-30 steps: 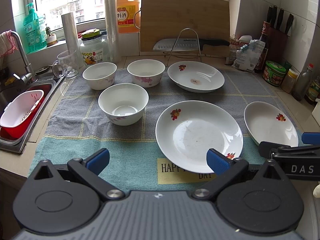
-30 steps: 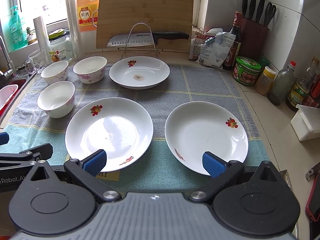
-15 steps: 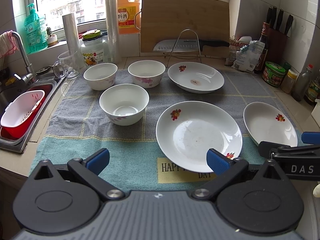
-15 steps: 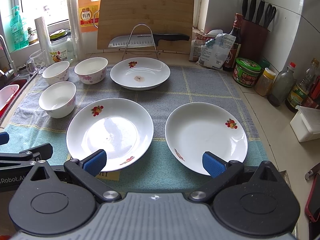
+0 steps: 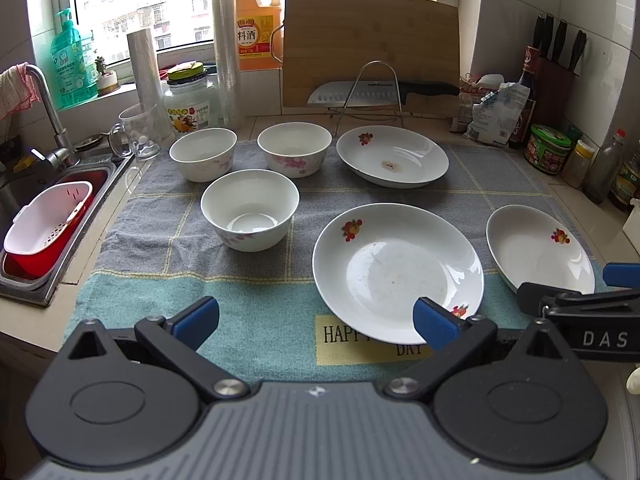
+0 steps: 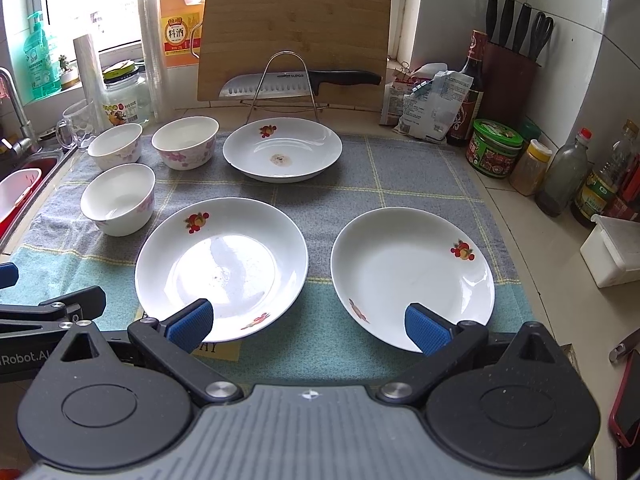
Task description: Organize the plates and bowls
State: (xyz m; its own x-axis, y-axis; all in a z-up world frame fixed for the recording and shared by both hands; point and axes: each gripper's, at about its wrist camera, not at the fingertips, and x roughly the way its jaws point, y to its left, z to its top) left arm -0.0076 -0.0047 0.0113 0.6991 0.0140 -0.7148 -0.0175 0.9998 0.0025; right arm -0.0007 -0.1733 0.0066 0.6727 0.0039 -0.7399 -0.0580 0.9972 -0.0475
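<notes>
Three plates and three bowls sat on a towel [image 5: 248, 280] spread over the desk. In the left wrist view the middle plate [image 5: 396, 272] filled the lower centre, the right plate [image 5: 540, 248] lay at the right edge, and the far plate [image 5: 392, 156] sat above centre. The near bowl [image 5: 250, 210] stood left of centre, with the left bowl [image 5: 202, 154] and the flowered bowl [image 5: 294, 148] side by side behind it, none of them touching.

Against the frames half a second and a second before, the dishes had drifted slightly down and looked a little closer in both views; none had shifted on the towel.

The left gripper [image 5: 316, 318] hung low over the towel's near edge, its fingers spread wide and holding nothing; the right finger overlapped the middle plate's near rim in the picture. The right gripper [image 6: 308, 322] was likewise wide open and empty, its fingers [image 6: 424, 328] framing the gap between the middle plate [image 6: 222, 266] and the right plate [image 6: 412, 276].

Bare towel showed between the two near plates and in front of the near bowl. A sink [image 5: 24, 280] bounded the left, jars and bottles [image 6: 560, 184] lined the right edge, and a cutting board [image 6: 296, 40] with a knife [image 6: 300, 82] closed the top.
</notes>
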